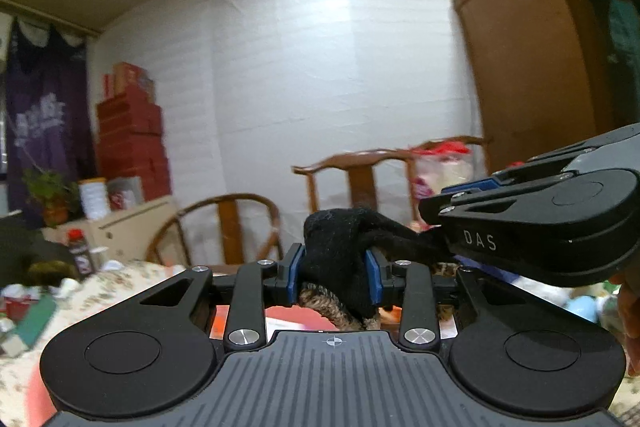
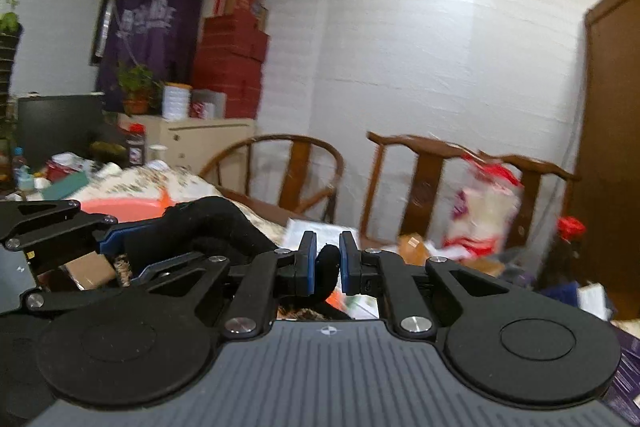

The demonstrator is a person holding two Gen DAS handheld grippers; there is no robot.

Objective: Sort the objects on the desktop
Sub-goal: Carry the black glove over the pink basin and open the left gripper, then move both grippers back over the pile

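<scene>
Item: black knitted garment [image 1: 340, 247], soft, with a brown patterned knit part [image 1: 320, 301] hanging beneath it; kind of garment cannot be told. Position: held in the air above the table [image 1: 120, 287], stretched between both grippers.

Left gripper [image 1: 333, 277]: jaws narrowed on the bulk of the black fabric, blue pads [image 1: 295, 277] pressed into it on either side. Held roughly level, pointing toward the wooden chairs [image 1: 352, 179].

Right gripper [image 2: 328, 263]: jaws nearly closed, pinching a thin black end of the same garment [image 2: 326, 267] between blue pads [image 2: 308, 263]. It enters the left wrist view from the right [image 1: 436, 203], crossing slightly above and ahead of the left gripper, fingers angled leftward. The two tools lie close together, joined by the fabric.

Surroundings: table covered with a floral cloth, crowded; a pink basin [image 2: 128, 209] lies below and behind the left gripper. Round-backed chair [image 2: 280, 171] stands at the far table edge, a straight-backed one beside it carrying a plastic bag [image 2: 480, 211]. Beyond the chairs, a white wall [image 2: 400, 47], open room between. A brown cabinet [image 1: 532, 59] bounds the right side; red boxes [image 1: 132, 135] are stacked at left.
</scene>
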